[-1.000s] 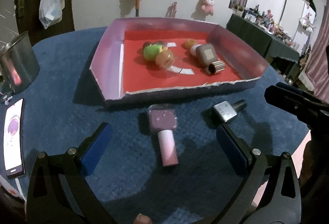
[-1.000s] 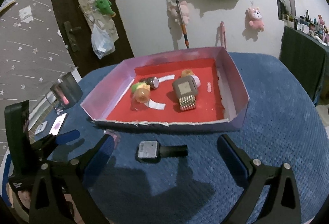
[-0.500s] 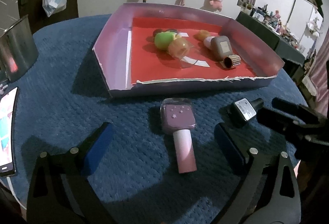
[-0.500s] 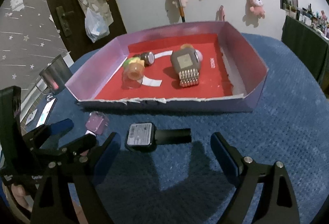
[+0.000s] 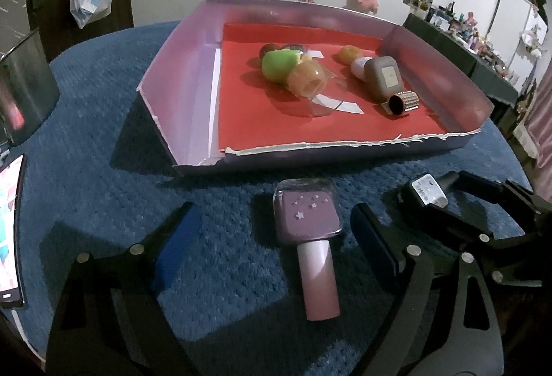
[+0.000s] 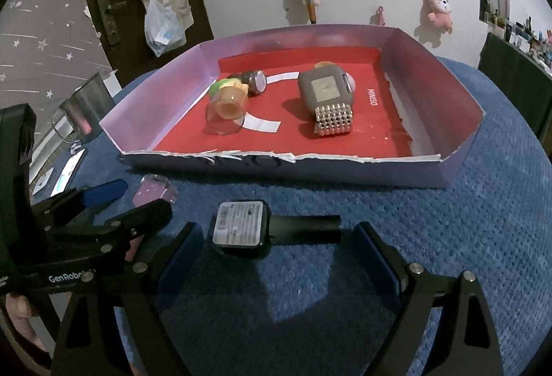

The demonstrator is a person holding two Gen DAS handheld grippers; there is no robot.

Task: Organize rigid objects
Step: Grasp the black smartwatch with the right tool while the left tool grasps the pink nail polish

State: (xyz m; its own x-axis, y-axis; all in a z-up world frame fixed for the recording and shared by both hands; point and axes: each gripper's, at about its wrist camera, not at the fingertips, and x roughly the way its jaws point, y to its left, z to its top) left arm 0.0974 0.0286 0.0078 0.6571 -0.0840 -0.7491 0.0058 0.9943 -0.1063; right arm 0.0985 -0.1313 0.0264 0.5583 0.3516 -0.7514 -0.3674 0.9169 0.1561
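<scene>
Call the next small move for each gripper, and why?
Probably lower both a little and finish closing. The left gripper straddles the purple bottle; its jaws are closing, pads not yet touching. The right gripper is open around the black bottle. Both bottles lie on the blue cloth outside the tray.

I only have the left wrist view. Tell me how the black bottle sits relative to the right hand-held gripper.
Observer: The black bottle lies on its side between the open fingers of the right hand-held gripper; the pads are not gripping it.
Operator: Give me the cap direction.
Observer: Its black cap points toward that gripper's right finger, and the white label faces up.
Operator: Report what lies right of the grey bottle in the tray.
Observer: Beside the grey bottle there is only a small printed word on the red floor.
</scene>
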